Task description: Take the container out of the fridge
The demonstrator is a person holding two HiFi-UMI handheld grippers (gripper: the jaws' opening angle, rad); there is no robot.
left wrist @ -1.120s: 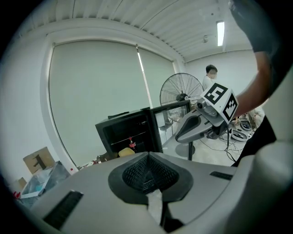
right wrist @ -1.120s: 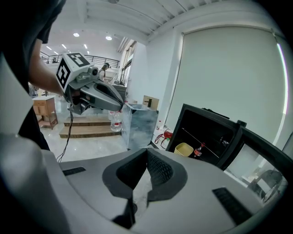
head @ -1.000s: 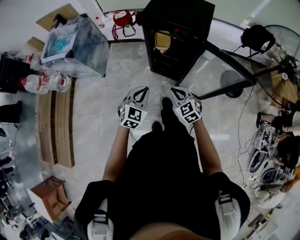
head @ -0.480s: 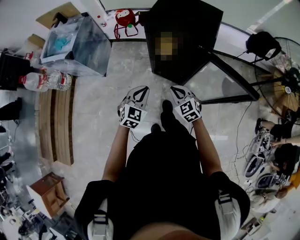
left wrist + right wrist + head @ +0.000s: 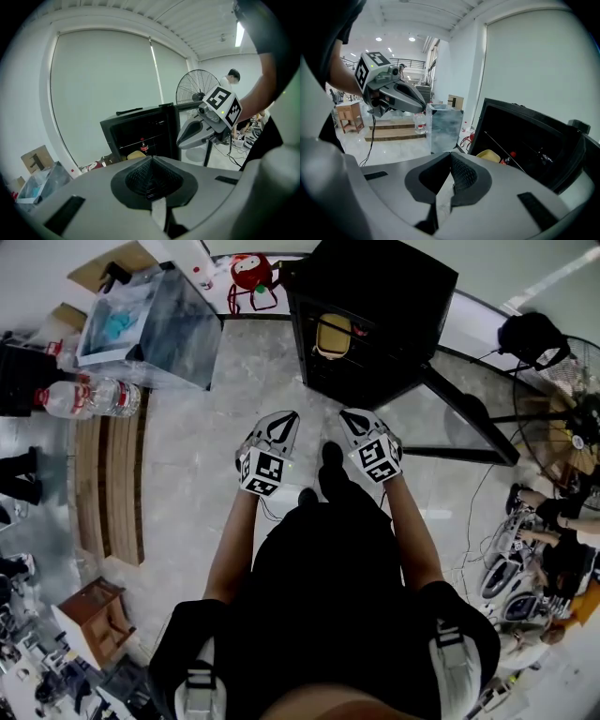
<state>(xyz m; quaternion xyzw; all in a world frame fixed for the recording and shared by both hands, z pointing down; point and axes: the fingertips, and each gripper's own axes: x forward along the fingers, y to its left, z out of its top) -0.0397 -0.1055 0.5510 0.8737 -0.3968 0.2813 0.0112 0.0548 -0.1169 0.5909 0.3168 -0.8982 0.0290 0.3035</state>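
Both left tool (image 5: 281,420) and right tool (image 5: 354,418) closed, empty; yellow plastic container (image 5: 333,334) in black fridge (image 5: 384,287) looks light, stiff, so pinch the rim.

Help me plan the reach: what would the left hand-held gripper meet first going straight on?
Likely the yellow container inside the open fridge, beside a red-capped bottle; nothing shows in between, though depth is unclear.

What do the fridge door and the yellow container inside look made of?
Fridge door: a see-through pane, likely glass, in a black frame, possibly metal. Yellow container: probably plastic, with even, opaque colour and no shine; too small to be sure.
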